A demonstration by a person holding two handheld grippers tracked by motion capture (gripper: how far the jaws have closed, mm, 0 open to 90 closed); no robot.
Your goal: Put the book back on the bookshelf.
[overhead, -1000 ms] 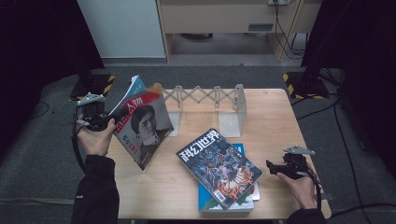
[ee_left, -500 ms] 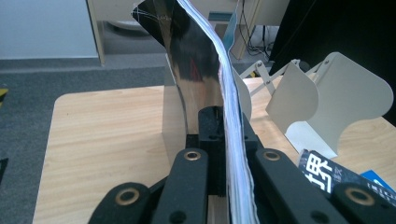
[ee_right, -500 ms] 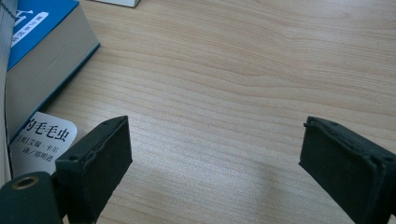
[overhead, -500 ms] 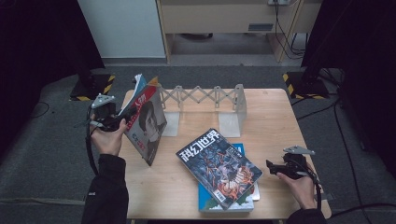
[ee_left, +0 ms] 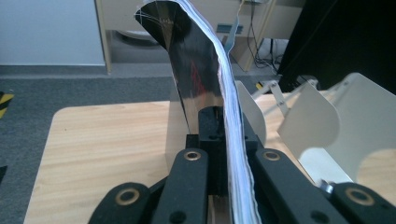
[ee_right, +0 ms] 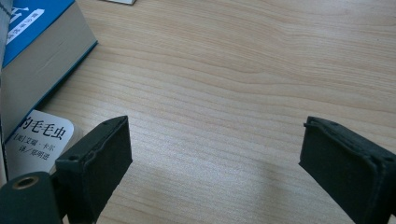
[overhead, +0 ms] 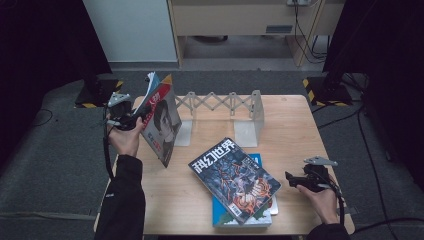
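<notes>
The left gripper [ee_left: 219, 154] has its jaws clenched on the edge of a magazine [ee_left: 205, 70], the white page block running up between them in the left gripper view and bending at the top. In the high view the left gripper [overhead: 131, 120] sits at the bench's far left corner, held in the person's left hand [overhead: 125, 140], and the magazine [overhead: 162, 120] stands nearly on edge, lifted clear of the bench [overhead: 295, 125]. Its long axis tilts from a low corner toward the person up to a high corner away from them, and its cover, with a portrait and a red band, faces right toward the rack. Just beside it to the right stands a white expanding book rack [overhead: 220, 107] with a scissor-lattice back and upright divider plates, set along the far edge of the bench; two of those cream plates [ee_left: 308, 126] show close ahead in the left gripper view.

The right gripper [ee_right: 215, 163] has its jaws spread wide with bare wood between them, holding nothing. In the high view the right gripper [overhead: 300, 179] rests low over the near right part of the bench, in the person's right hand [overhead: 322, 202]. Near its left lies a dark science-fiction magazine [overhead: 235, 180], flat and turned diagonally on top of a blue book [overhead: 255, 161]. The blue book [ee_right: 32, 60] shows its page edge at the left of the right gripper view.
</notes>
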